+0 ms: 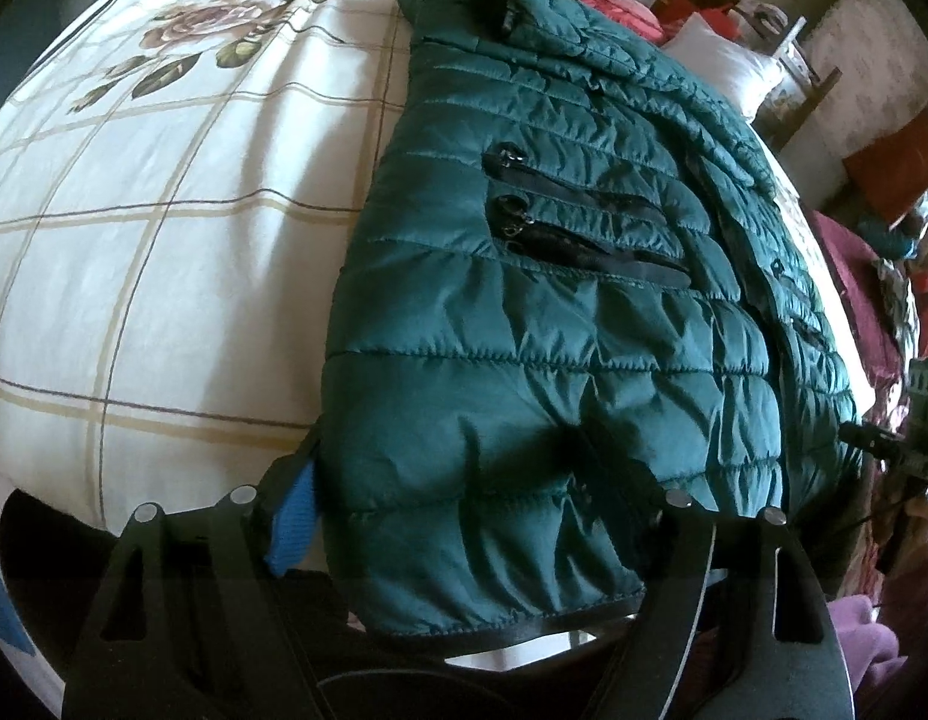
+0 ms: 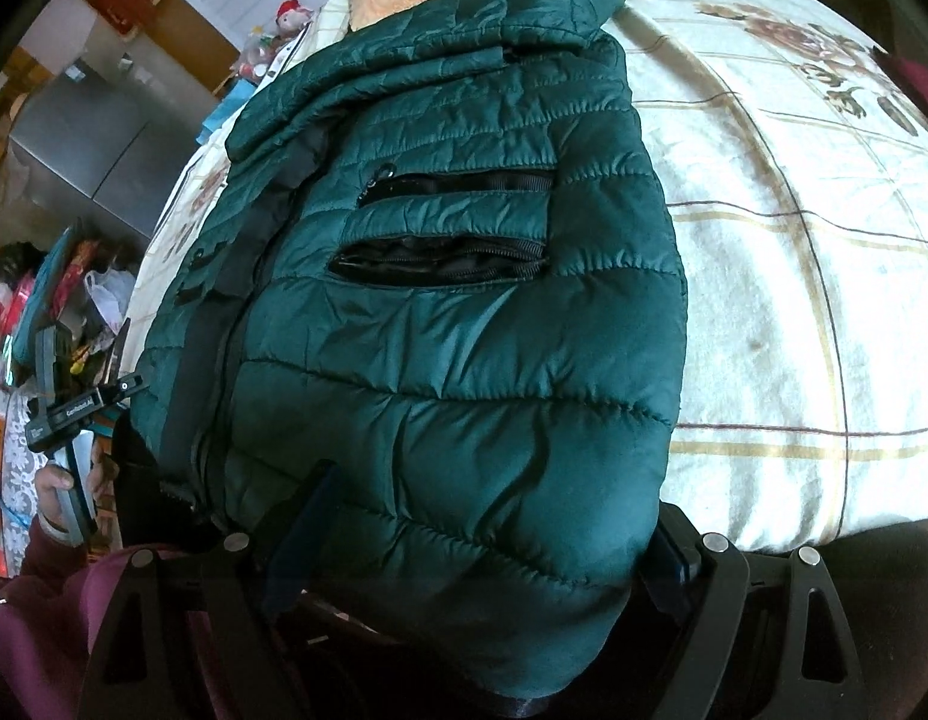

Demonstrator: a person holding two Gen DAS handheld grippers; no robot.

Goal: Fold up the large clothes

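Both the left gripper and the right gripper stood with jaws wide, straddling the near hem of the green quilted jacket, which lay flat on the checked floral bedsheet.

Both wrist views are aimed steeply down, close over the hem of the quilted green jacket; the jacket and the bedsheet are shared.
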